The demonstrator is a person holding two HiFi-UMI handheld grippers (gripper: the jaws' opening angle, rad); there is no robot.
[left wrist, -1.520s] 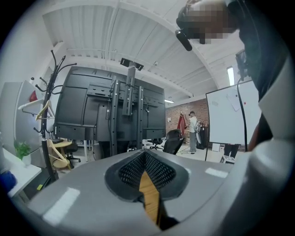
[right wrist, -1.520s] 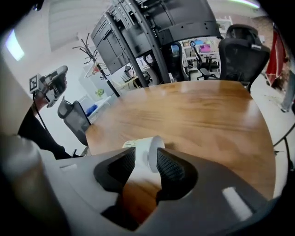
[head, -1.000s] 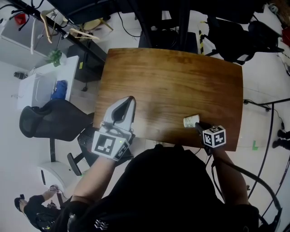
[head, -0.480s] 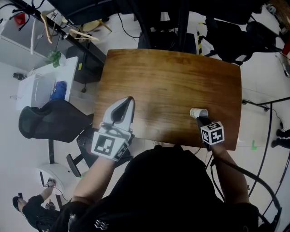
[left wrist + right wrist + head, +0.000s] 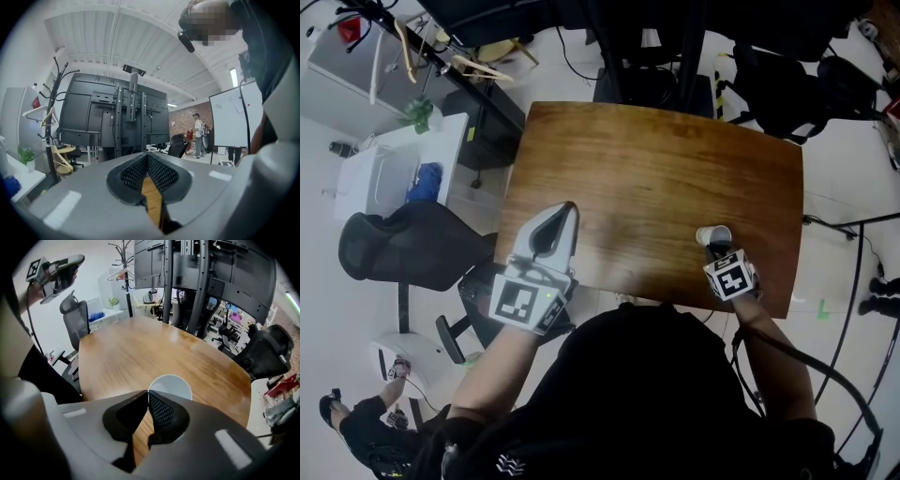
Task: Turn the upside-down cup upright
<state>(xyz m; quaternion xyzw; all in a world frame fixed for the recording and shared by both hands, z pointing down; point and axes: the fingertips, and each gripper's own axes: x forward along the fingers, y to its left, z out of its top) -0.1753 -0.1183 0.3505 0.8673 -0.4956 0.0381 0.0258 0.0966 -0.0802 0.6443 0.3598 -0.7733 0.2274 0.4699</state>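
**Pinching the cup's rim, mouth up near the table's front right edge**

Gripping by its tips, the right gripper (image 5: 713, 247) points steeply down at the cup (image 5: 713, 234). The cup is white and sits over the near right part of the table (image 5: 656, 159), close to the front edge. Its mouth faces up. In the right gripper view the open mouth of the cup (image 5: 171, 384) shows as a pale round just beyond the jaw tips. The right gripper (image 5: 147, 393) has just been closing its jaws, and they now meet on the near side of the rim, with the cup's thin wall caught between the pads. The cup's base is hidden, so I cannot tell whether it rests on the wood or hangs just above it. The table (image 5: 140, 352) stretches away bare behind it.

The left gripper (image 5: 566, 208) is held level over the table's near left edge, well apart from the cup. In its own view the left gripper (image 5: 147, 157) has its jaws pressed together at the tips with nothing between them. A strip of the table (image 5: 152, 201) shows through the slot below the pads. The right gripper view also catches the left gripper (image 5: 70, 262) raised at the upper left.

A black chair (image 5: 403, 246) stands on the floor to the left of the table.
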